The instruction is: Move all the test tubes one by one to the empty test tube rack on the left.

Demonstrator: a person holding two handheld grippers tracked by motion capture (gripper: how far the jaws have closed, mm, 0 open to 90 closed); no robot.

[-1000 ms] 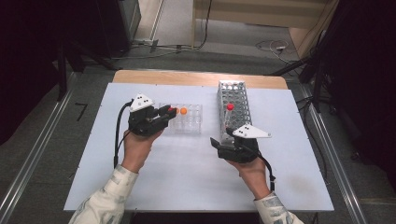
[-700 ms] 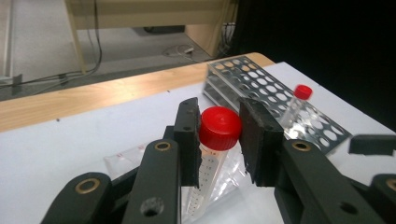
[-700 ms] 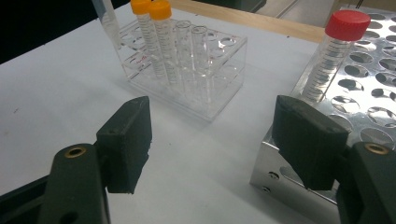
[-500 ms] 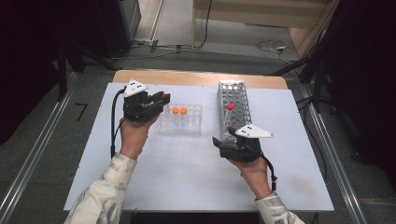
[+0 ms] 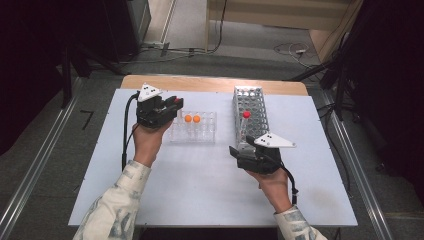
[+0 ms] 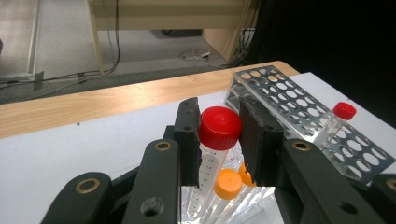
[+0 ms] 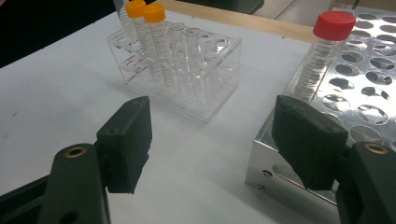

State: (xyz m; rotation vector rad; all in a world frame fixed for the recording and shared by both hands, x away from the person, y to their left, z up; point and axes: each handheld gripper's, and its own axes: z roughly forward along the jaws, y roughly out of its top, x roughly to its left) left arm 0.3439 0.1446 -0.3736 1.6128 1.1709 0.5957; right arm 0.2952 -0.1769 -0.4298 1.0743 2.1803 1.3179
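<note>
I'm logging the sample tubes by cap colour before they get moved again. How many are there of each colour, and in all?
Red-capped tubes: 2 (one held in the left gripper, one standing in the metal rack)
Orange-capped tubes: 2 (first and second, side by side in the clear rack)
Total: 4 tubes

This looks like a lab set up for recording. A white bench (image 5: 200,195) carries a clear plastic tube rack (image 5: 195,127) with capped sample tubes, and just right of it a perforated metal rack (image 5: 252,107). Behind the bench, cables (image 5: 200,50) trail over bare floor.
</note>
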